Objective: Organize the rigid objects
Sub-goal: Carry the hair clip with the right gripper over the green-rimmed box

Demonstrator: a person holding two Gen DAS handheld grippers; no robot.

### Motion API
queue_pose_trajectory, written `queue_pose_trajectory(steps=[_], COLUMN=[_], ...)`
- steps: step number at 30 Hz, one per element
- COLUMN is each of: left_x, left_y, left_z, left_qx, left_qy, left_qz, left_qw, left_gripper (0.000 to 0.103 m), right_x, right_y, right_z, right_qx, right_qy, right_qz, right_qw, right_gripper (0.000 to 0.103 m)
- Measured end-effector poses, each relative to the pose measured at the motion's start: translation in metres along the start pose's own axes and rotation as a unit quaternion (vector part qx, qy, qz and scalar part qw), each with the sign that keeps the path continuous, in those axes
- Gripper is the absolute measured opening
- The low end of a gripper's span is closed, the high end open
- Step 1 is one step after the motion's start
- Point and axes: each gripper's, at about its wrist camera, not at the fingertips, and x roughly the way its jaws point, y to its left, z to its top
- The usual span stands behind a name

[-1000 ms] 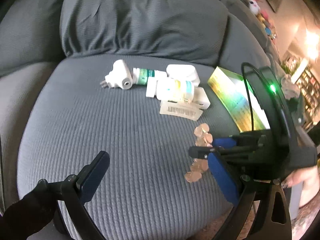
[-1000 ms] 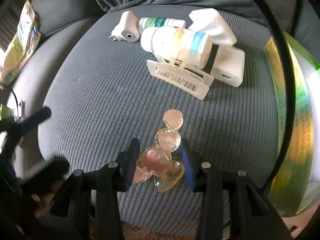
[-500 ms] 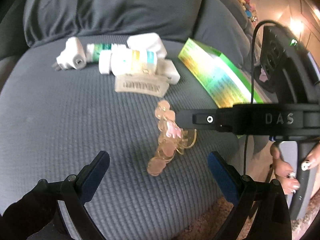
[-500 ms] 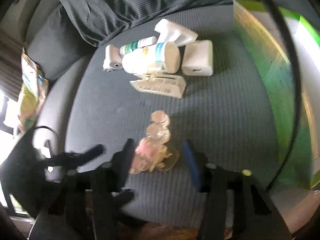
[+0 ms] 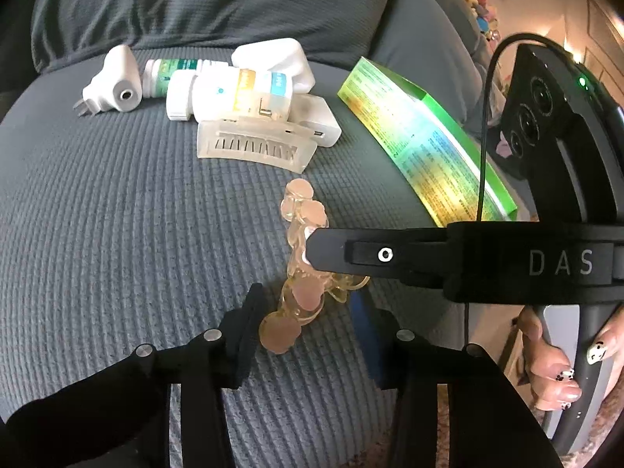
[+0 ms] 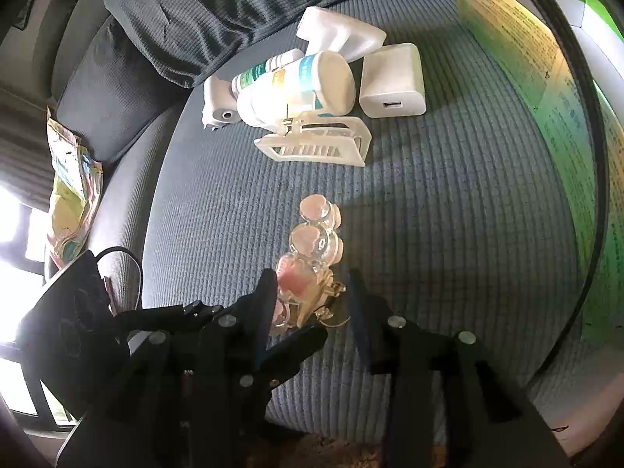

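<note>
Both hand-held grippers angle steeply down at a grey ribbed sofa cushion point(image 5: 117, 234) and meet at one thing: a translucent peach hair claw clip point(image 5: 302, 269) made of round discs, lying near the cushion's front edge.

The left gripper point(image 5: 308, 312) reaches in from the near edge. Its jaws are closing around the clip's near end: the left pad touches the lowest disc, while the blue right pad stands just clear of it.

The right gripper point(image 6: 312, 304) comes in from the right, crossing in front of the left one. Its jaws are narrow and easing apart slightly, with the clip's middle between them; its left finger point(image 6: 267, 300) presses the clip's side, and whether the other finger touches cannot be told. A hand point(image 5: 553, 358) with nails painted white with black marks holds its handle. Along that gripper's side, white letters read "DAS".

Farther back on the cushion lies a cluster: a white plug adapter point(image 5: 113, 85), a slim green-labelled bottle point(image 5: 175, 72), a white pill bottle point(image 5: 230, 93) on its side with yellow and teal label bands too blurred to read, a clear rectangular hair claw point(image 5: 253, 148) leaning against it, and two white charger blocks point(image 6: 392, 80). To the right stands a green and yellow box point(image 5: 421, 144) covered in fine print too small to read
</note>
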Motion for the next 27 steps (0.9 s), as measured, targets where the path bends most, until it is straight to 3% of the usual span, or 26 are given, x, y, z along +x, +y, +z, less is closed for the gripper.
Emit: queue_pose_trajectory(steps=[5,8,10,13,19,27], left_x=[-0.007,-0.016,-0.021,-0.020,-0.017,-0.038], left_y=[-0.006,-0.009,-0.014,-0.025,-0.023,-0.044], left_z=[0.000,0.003,0.003,0.006,0.010,0.027], left_qx=[0.004,0.000,0.003,0.020,0.020,0.040], left_qy=[-0.010,-0.022,-0.031,-0.031,-0.021,-0.048], left_qz=[0.013,-0.007,-0.020,-0.002,-0.008,-0.013], left_qw=[0.9999,0.9997,0.9993,0.9993,0.9996,0.9980], left_gripper=[0.037,0.034,0.034,0.034,0.034,0.034], right_x=[-0.010,-0.018,-0.021,-0.024,-0.024,-0.061], right_y=[0.004,0.005,0.006,0.006,0.003,0.013], right_z=[-0.004,-0.003,-0.003,-0.003,-0.007,-0.005], right_qx=[-0.015,-0.018,-0.023,-0.025,-0.021,-0.046], right_qy=[-0.023,-0.031,-0.033,-0.041,-0.039,-0.088], right_qz=[-0.005,0.003,0.012,0.010,0.008,0.002], right_qw=[1.000,0.999,0.999,0.999,0.999,0.995], right_gripper=[0.037,0.034,0.034,0.034,0.033,0.033])
